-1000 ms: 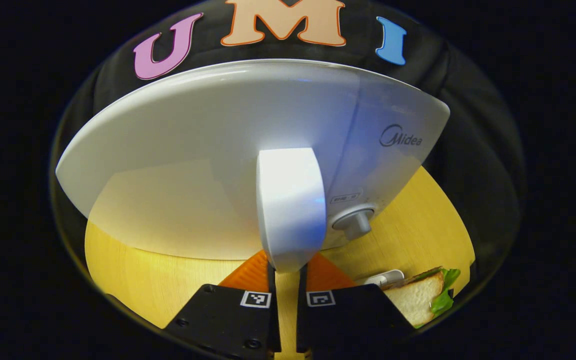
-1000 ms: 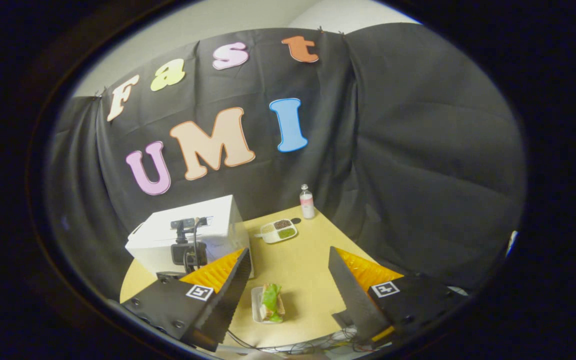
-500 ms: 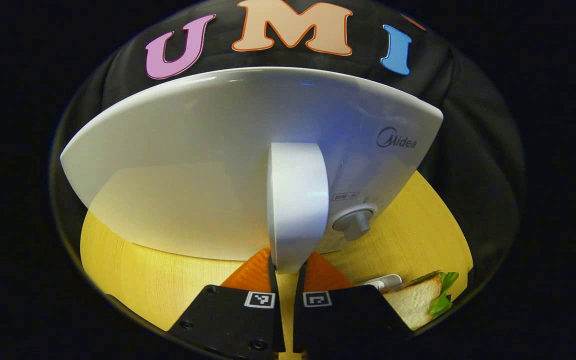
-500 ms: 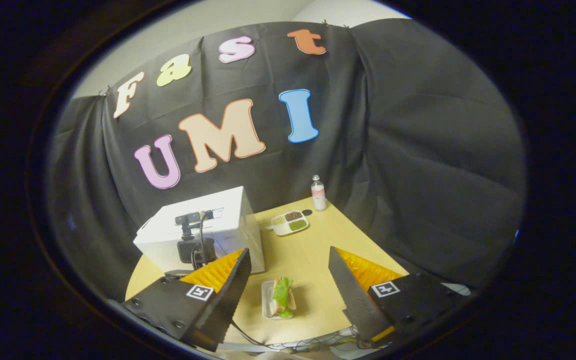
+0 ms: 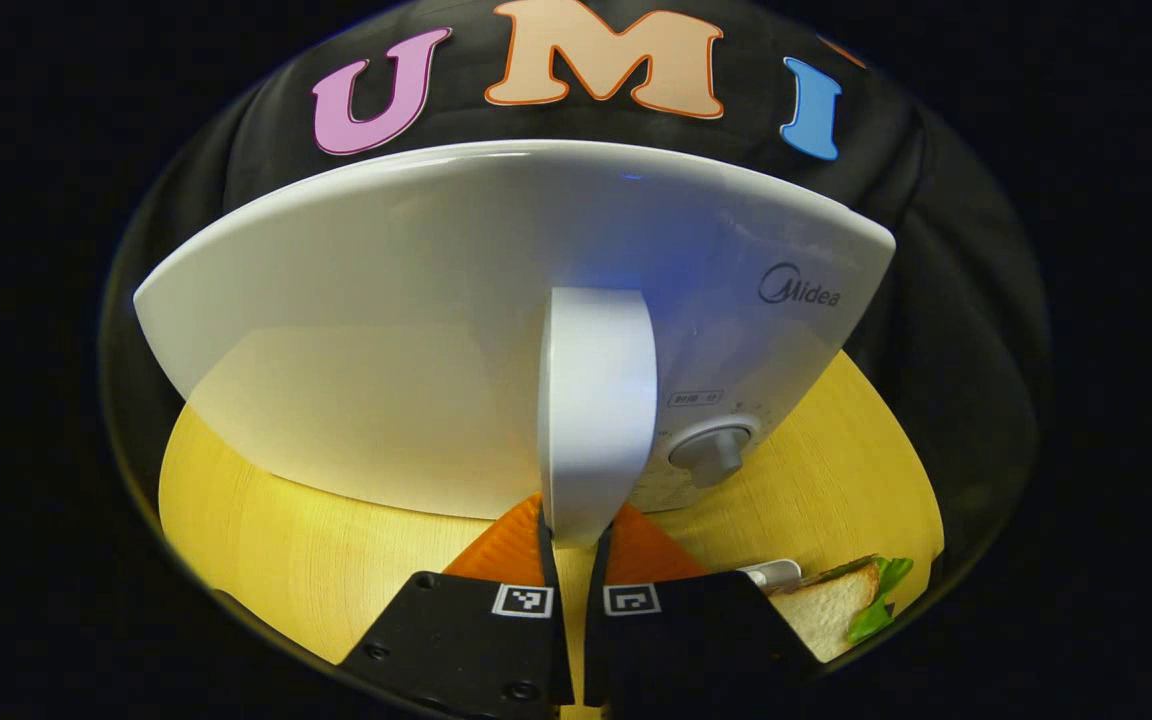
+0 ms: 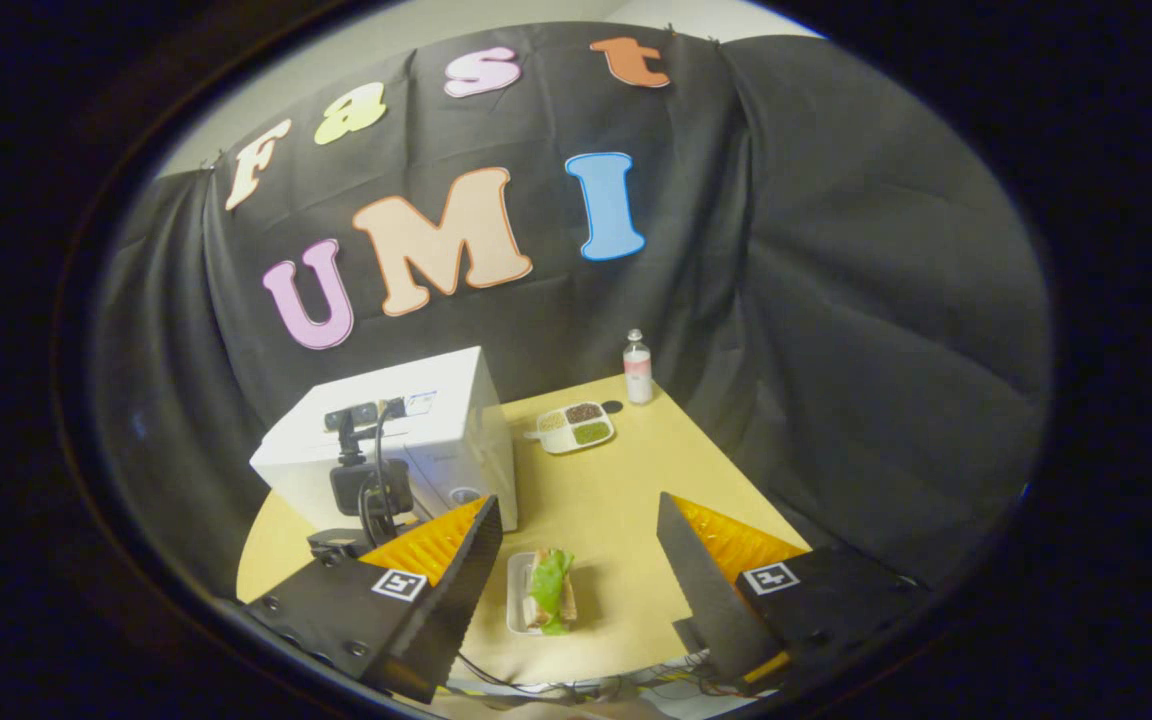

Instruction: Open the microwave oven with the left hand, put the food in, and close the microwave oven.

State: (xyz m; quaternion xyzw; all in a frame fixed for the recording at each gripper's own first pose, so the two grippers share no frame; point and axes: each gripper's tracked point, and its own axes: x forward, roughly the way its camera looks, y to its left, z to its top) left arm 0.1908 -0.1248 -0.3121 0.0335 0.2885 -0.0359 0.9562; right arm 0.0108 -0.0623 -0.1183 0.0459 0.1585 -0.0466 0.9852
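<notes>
Now the white vertical door handle (image 5: 596, 410) of the white box-shaped microwave oven (image 6: 406, 440), set at the left edge of the round yellow wooden table (image 6: 616, 500), is clamped between the nearly closed left gripper (image 5: 573, 545) fingers. Near the front edge, a lettuce sandwich on a white tray (image 6: 542, 590) is flanked by the wide-spread right gripper (image 6: 576, 550).

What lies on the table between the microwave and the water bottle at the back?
In the right gripper view, a divided tray of food lies on the table between the microwave and the bottle.
</notes>
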